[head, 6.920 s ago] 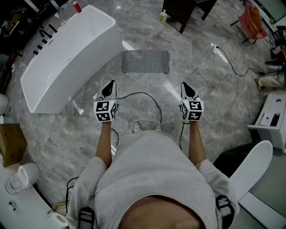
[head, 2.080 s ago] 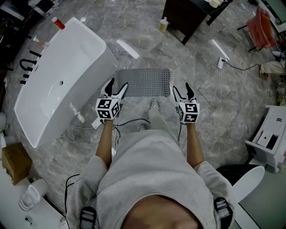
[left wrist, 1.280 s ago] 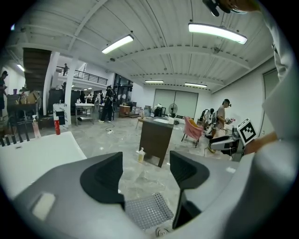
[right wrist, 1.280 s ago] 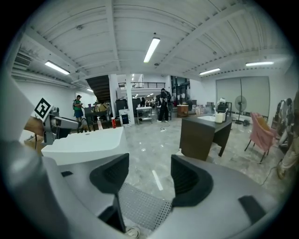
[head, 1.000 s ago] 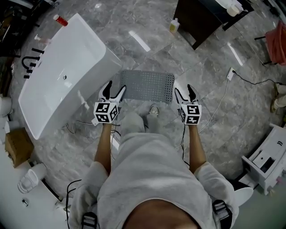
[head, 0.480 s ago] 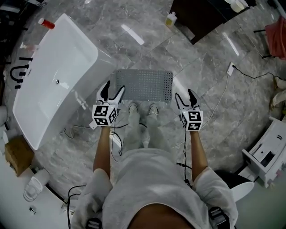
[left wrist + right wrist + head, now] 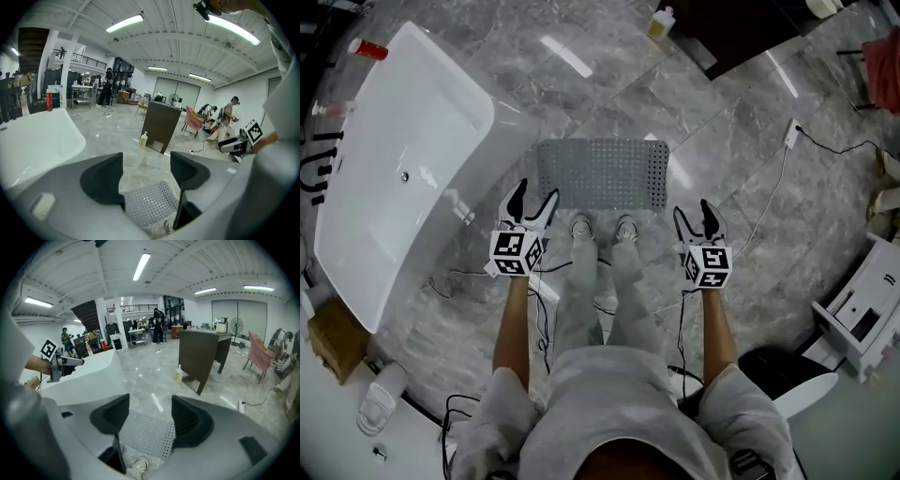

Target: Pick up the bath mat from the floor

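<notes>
Pickup not started; bath mat (image 7: 602, 173) lies flat on the floor (image 7: 741, 141), at 12 o'clock from the person's shoes (image 7: 581, 227), bathtub (image 7: 394, 169) at its 9 o'clock; left claw (image 7: 534, 195) spread and empty near the mat's 7 o'clock corner; right claw (image 7: 694, 214) spread and empty near its 5 o'clock corner; neither touches the mat; left to do: reach the edge, pinch, lift.
</notes>
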`<state>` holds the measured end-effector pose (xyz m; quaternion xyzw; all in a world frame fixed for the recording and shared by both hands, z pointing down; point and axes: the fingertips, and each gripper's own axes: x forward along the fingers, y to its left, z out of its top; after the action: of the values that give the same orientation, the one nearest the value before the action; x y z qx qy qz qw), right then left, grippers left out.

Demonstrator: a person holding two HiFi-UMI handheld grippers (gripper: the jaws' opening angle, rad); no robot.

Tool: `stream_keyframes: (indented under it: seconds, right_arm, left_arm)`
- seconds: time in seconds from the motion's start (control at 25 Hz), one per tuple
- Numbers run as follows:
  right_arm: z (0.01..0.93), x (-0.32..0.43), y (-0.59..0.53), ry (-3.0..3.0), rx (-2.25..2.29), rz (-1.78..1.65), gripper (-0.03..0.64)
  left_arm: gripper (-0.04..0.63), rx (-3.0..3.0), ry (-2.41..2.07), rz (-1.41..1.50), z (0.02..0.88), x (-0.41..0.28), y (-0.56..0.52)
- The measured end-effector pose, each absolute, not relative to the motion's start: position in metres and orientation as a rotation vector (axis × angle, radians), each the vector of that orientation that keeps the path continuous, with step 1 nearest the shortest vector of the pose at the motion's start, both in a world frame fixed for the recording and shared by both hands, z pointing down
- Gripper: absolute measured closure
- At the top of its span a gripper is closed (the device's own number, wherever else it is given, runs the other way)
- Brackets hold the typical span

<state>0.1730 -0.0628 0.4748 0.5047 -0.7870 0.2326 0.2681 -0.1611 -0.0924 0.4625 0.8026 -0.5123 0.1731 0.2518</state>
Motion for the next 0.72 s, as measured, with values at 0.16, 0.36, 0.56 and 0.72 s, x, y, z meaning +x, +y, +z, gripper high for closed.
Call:
stream_keyframes:
  seconds: [0.16,0.36,0.56,0.72]
  right_arm:
    - [0.505,0.167,-0.054,-2.098,1.337,0.649,0.336]
    - [0.540,0.163,-0.049,-2.088,1.315,0.659,0.336]
    - [0.584,0.162,-0.044,-2.090,1.287,0.671,0.336]
    - [0.621,0.166,-0.039,-2.087,1.264,0.693,0.336]
  left_arm:
    - [0.278,2.160,-1.377,0.476,0.495,-0.167,-0.090]
    - [0.278,2.163,-1.360,0.477,0.529,-0.165,-0.089]
    - [0.278,2.161,-1.343,0.488,0.566,-0.161,-0.084]
    - [0.278,2.149,-1.340,0.491,0.593,-0.157,-0.076]
